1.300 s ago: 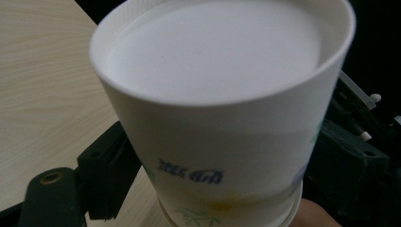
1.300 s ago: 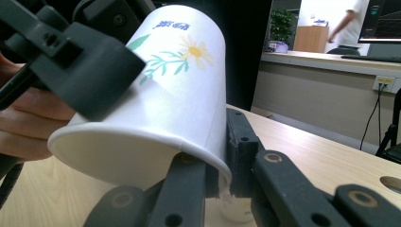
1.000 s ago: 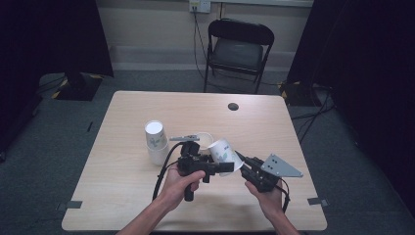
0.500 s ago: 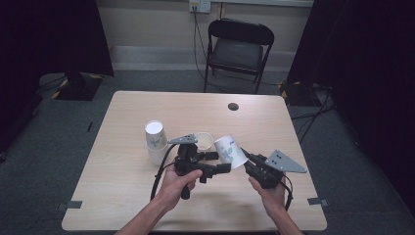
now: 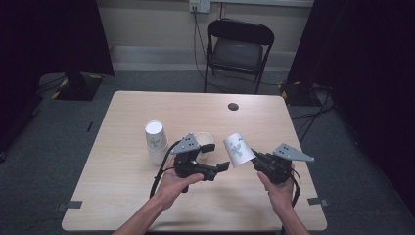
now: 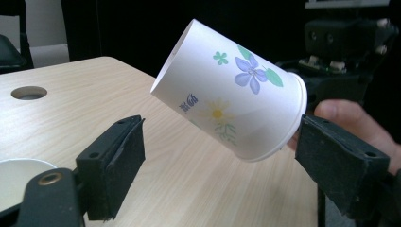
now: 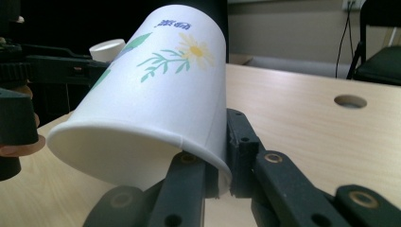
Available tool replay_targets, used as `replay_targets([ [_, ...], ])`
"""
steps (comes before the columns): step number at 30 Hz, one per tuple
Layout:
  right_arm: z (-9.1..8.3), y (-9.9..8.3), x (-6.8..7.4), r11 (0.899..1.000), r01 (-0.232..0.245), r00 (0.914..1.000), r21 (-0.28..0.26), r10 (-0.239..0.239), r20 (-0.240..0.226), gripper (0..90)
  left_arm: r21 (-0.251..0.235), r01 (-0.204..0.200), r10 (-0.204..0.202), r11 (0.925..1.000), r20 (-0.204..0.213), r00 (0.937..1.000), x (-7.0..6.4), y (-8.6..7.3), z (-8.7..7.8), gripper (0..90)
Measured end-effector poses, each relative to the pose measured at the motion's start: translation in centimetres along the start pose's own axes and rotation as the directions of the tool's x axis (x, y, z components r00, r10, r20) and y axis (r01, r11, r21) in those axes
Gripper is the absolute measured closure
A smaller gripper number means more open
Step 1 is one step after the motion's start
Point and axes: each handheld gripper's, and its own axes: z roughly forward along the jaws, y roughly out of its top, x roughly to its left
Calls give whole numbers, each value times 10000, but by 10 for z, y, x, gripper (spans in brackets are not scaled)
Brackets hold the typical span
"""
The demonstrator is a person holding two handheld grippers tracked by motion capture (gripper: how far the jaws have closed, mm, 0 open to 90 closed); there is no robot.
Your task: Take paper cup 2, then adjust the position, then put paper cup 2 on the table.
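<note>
A white paper cup with a flower print hangs tilted above the table, its closed base up and to the left. My right gripper is shut on its rim. In the right gripper view the jaws pinch the rim wall of the cup. My left gripper is open just left of the cup and points right. Seen from the left gripper view, the cup floats between and beyond the spread jaws, touching neither.
A stack of white cups stands left of centre on the wooden table. One more cup sits open-side up behind the left gripper. A round cable hole lies near the far edge, with a black chair beyond.
My right gripper has carried the cup a short way to the right, away from the left gripper. The left hand has hardly moved.
</note>
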Motion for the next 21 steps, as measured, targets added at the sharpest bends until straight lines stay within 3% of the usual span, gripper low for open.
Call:
replay_targets([
  [7, -2, 0, -9, 9910, -543, 9971, 1225, 603, -462, 852, 398, -861, 877, 9955, -419, 9953, 0, -2, 1, 171],
  [12, -3, 1, -13, 9848, -701, 9950, 1589, 803, -589, 853, 754, -1382, 1428, 9875, -591, 9880, 1, -5, 2, 173],
  [15, -3, 2, -12, 9803, -758, 9930, 1825, 907, -750, 853, 1035, -1301, 1344, 9861, -361, 9903, 3, -6, 3, 160],
  [21, -1, 5, -12, 9646, -775, 9887, 2522, 1068, -1048, 853, 1570, -2073, 2168, 9656, -461, 9751, 2, -10, 5, 162],
])
